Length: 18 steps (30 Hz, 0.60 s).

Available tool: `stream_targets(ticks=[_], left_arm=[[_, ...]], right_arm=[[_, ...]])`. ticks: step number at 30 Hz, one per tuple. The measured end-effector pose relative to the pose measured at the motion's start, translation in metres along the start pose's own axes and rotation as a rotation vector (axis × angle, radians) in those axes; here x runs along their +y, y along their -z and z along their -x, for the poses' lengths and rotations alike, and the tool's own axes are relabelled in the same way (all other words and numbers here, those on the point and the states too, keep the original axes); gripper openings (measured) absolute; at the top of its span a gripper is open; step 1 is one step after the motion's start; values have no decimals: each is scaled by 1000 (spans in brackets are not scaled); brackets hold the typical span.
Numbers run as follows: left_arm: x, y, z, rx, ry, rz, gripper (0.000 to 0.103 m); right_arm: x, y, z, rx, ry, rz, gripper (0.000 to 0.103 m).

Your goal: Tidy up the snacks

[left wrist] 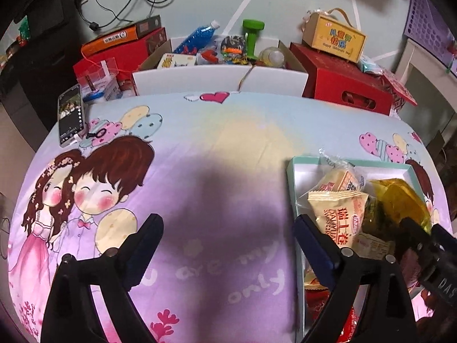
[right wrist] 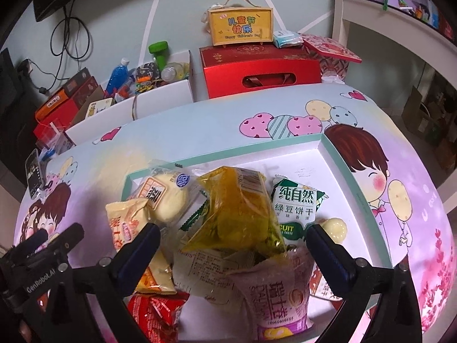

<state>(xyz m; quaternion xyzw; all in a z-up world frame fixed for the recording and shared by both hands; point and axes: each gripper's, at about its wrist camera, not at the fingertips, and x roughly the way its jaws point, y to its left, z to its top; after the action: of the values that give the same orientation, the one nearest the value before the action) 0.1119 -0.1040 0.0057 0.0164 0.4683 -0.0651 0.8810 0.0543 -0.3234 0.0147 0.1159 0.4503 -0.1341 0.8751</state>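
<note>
A shallow white tray with a teal rim lies on the cartoon-print cloth and holds a pile of snack packets. In the right wrist view I see a yellow crinkled packet, a green-and-white biscuit packet, a round bun in clear wrap, a cream packet, a purple-and-white packet and a red packet. My right gripper is open above the pile, holding nothing. My left gripper is open over bare cloth, left of the tray. The right gripper shows in the left wrist view.
A phone lies at the table's far left edge. Behind the table stand a white cardboard box of odds and ends, red gift boxes and a yellow handled box. A white shelf stands at the right.
</note>
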Motion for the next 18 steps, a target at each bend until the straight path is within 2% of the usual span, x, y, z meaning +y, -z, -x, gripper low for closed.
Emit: stream_targets(ticks=[4,9,14,18], left_arm=[[3,2,14,-31,-13,3,93],[9,19,31,-59,-105,-26,93],[21,44,39,-22,-99,7,93],[30,59,46,11,-148,27,93]], right_arm=[[8,5,10,-12,-1,19,103],[19,13,21,-32,3,57,103],[27,30,27,-31,7,87,103],[30,45,31,-22,17,111,103]])
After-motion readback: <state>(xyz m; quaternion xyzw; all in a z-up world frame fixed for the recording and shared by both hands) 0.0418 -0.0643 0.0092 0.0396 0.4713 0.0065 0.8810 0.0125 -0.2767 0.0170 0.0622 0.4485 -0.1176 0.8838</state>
